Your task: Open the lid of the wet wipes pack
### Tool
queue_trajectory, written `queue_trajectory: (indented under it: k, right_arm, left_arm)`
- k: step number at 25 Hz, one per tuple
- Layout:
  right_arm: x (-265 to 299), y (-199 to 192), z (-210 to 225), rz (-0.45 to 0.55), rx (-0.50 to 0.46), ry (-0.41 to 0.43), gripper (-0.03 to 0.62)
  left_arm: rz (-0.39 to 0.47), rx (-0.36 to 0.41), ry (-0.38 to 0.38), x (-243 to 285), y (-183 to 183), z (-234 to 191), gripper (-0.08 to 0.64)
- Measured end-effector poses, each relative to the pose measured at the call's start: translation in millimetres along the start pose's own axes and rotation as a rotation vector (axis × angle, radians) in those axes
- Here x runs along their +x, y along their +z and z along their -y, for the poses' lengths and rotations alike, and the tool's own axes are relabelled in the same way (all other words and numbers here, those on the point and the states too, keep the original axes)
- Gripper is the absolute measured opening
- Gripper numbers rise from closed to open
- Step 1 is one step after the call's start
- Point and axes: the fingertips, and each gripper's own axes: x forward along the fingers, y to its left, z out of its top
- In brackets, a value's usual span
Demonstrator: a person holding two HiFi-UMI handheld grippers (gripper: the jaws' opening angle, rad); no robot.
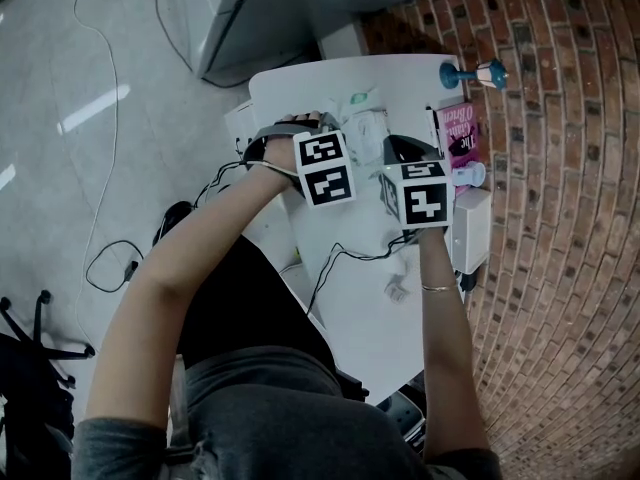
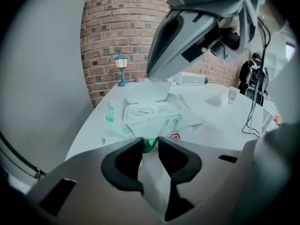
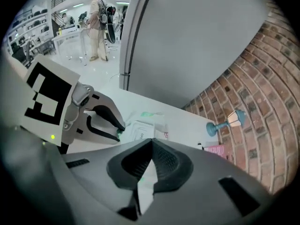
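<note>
The wet wipes pack (image 2: 154,116) lies crumpled on the white table (image 2: 220,121), white with green print and an "OPEN" label. My left gripper (image 2: 150,145) is shut on its near end, green print squeezed between the pads. The pack's white lid (image 2: 149,91) stands lifted off the pack. My right gripper (image 2: 153,78) comes down from above and pinches the lid's top edge. In the right gripper view its jaws (image 3: 151,142) meet tip to tip, and beyond them are the pack (image 3: 143,128) and the left gripper (image 3: 118,130). From the head camera both marker cubes cover most of the pack (image 1: 365,128).
A small blue lamp figurine (image 1: 470,73) stands at the table's far edge by the brick wall (image 1: 560,168). A pink book (image 1: 458,128), a small bottle (image 1: 468,175) and a white box (image 1: 470,228) line the right side. A black cable (image 1: 350,258) crosses the near part. A person (image 3: 99,22) stands far off.
</note>
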Motion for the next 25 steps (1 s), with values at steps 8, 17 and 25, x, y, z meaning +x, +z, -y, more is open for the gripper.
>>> queue_trajectory:
  k: [8,17,25]
  right_arm:
    - [3.4,1.0,6.3,0.007,0.028,-0.012,0.006]
    - [7.8,-6.1,25.7,0.007,0.072,-0.011,0.008]
    - [13.7,-9.1,38.4,0.014,0.078,-0.015,0.009]
  left_arm:
    - [0.005,0.0,-0.002,0.0,2.1,0.8,0.12]
    - [0.008,0.002,-0.001,-0.6,2.0,0.6,0.12]
    - [0.014,0.01,0.011,-0.6,2.3,0.3,0.121]
